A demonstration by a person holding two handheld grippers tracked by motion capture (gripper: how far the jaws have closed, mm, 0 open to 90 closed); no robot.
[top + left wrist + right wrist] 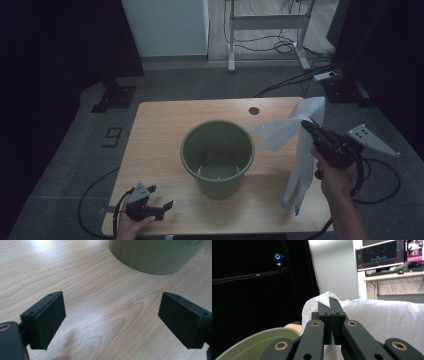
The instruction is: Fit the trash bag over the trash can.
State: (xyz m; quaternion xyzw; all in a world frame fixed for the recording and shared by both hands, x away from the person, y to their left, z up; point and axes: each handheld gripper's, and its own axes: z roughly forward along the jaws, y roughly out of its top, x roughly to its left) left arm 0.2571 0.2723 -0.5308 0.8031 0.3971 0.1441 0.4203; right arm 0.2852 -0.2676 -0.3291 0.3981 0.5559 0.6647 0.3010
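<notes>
- Nearest us, our left gripper point(161, 206) rested on the one wooden table point(155, 127), jaws wide apart and empty.
- One green bucket point(218, 156) stood mid-table.
- Our right gripper point(305, 124), jaws pinched tight, held one white plastic bag point(299, 165) beside the bucket.

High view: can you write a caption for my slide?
Right gripper lifts a thin white plastic bag beside a round green plastic bucket on the wooden table.

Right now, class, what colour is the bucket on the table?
Olive green bucket; clearest in the high view.
</notes>
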